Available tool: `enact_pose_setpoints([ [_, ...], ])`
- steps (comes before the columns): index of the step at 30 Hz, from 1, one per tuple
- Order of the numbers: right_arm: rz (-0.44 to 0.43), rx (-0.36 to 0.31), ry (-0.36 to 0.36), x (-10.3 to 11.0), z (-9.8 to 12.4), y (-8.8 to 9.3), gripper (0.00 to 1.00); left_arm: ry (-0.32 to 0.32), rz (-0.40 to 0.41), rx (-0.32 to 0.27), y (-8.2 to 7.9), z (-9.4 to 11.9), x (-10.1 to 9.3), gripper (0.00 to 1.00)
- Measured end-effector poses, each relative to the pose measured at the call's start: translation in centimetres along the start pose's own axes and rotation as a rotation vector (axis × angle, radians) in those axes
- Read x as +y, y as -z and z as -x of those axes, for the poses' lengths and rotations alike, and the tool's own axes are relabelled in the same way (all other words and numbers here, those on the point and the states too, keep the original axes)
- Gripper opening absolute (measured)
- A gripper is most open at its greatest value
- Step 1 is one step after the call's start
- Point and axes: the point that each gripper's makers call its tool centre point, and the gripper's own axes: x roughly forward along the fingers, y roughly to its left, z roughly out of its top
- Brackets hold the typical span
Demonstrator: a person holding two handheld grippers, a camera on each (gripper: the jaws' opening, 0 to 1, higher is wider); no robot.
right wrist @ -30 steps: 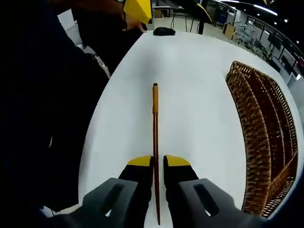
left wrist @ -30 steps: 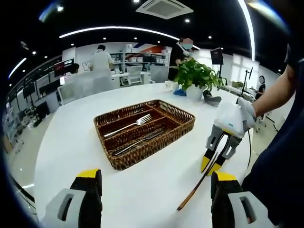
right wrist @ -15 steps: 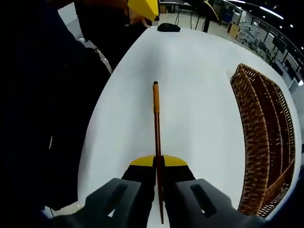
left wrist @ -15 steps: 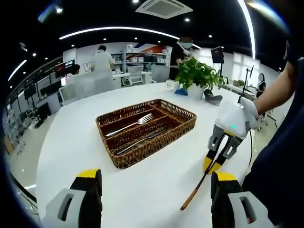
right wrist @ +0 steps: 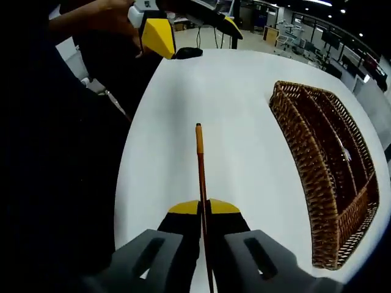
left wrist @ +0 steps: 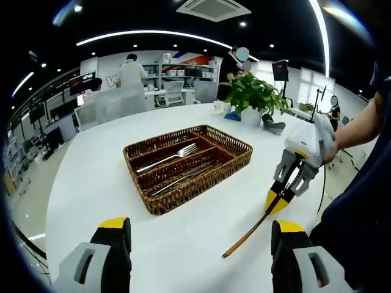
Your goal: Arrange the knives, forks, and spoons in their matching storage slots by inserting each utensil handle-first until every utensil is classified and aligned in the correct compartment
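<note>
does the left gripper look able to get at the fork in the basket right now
Probably yes: the left gripper is open and holds nothing, the fork lies exposed in the open-topped wicker basket, and only bare white table lies between.

Two gripper cameras facing the wicker tray point(left wrist: 187, 168)

Left gripper view is looking across it from nearby; right gripper view is looking along its side, both sharing the white table point(left wrist: 91, 171).

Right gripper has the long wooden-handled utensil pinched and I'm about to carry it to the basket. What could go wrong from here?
The right gripper pinches the thin utensil well away from its far end, so that long free length may swing or twist in the grip. The wicker basket has a raised rim that the tip might catch on. A fork and other cutlery already lie in its slots, so a wrong compartment is possible.
</note>
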Motion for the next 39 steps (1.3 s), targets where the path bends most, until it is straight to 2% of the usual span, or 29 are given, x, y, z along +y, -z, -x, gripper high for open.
enact_pose_setpoints([
  [8, -0.108, -0.03, 0.084, -2.1, 1.7, -0.5, 0.0, 0.008, -0.001, 0.035, 0.2, -1.0, 0.4, 1.0],
  [9, -0.079, -0.06, 0.093, -2.5, 1.8, -1.2, 0.0, 0.007, 0.0, 0.036, 0.2, -1.1, 0.5, 1.0],
  [10, -0.125, -0.035, 0.094, -2.3, 2.2, -0.6, 0.0, 0.006, -0.001, 0.036, 0.1, -1.1, 0.6, 1.0],
  [11, -0.134, -0.046, 0.095, -2.4, 2.3, -0.8, 0.0, 0.005, -0.001, 0.037, 0.0, -1.2, 0.6, 1.0],
  [14, -0.092, -0.019, 0.122, -3.0, 1.6, 0.0, 0.0, 0.007, 0.01, 0.028, 0.0, -1.4, 0.7, 1.0],
  [16, -0.146, -0.03, 0.089, -2.8, 0.9, 0.4, 0.0, 0.008, 0.01, 0.032, 0.2, -1.6, 0.8, 1.0],
  [20, -0.134, -0.038, 0.104, -3.3, 1.7, 1.0, 0.0, 0.01, 0.001, 0.045, 0.6, -1.6, 0.7, 1.0],
  [29, -0.066, 0.023, 0.122, -6.4, 2.9, 2.9, 0.0, -0.01, 0.027, 0.032, 0.4, -1.4, 1.0, 1.0],
  [35, -0.027, 0.098, 0.1, -8.1, 2.5, 3.9, 0.0, -0.014, 0.017, 0.062, 1.3, -1.6, 0.4, 1.0],
  [39, -0.023, 0.138, 0.066, -8.3, 2.0, 4.6, 0.08, -0.009, 0.024, 0.055, 1.3, -1.6, 0.2, 1.0],
])
